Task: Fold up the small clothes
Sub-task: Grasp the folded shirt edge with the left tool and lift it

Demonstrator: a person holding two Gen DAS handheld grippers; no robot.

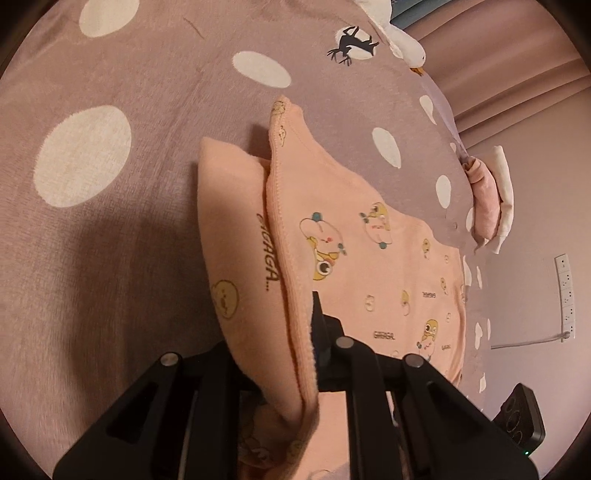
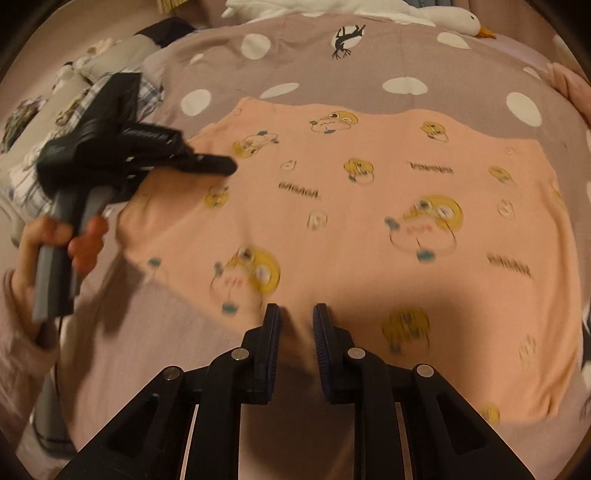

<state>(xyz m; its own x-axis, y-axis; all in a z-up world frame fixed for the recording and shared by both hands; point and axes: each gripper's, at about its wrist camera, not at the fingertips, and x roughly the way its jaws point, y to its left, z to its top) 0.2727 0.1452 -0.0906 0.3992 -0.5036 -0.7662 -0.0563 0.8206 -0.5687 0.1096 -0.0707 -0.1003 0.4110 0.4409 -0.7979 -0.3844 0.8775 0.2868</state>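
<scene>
A small peach garment [image 2: 369, 221] with yellow cartoon prints lies spread on the mauve polka-dot bedspread [image 2: 295, 66]. My left gripper [image 1: 295, 332] is shut on a gathered edge of the garment [image 1: 288, 258], which drapes between and over its fingers and hides the left one. In the right wrist view the left gripper [image 2: 221, 166] sits at the garment's left edge, held by a hand. My right gripper [image 2: 295, 314] is open and empty, just above the garment's near part.
A white plush goose [image 2: 461, 18] lies at the far edge of the bed. Folded pink and white cloths [image 1: 491, 199] sit at the bed's right edge. Patterned pillows [image 2: 55, 110] lie at the left. A wall socket strip [image 1: 567, 295] is on the right.
</scene>
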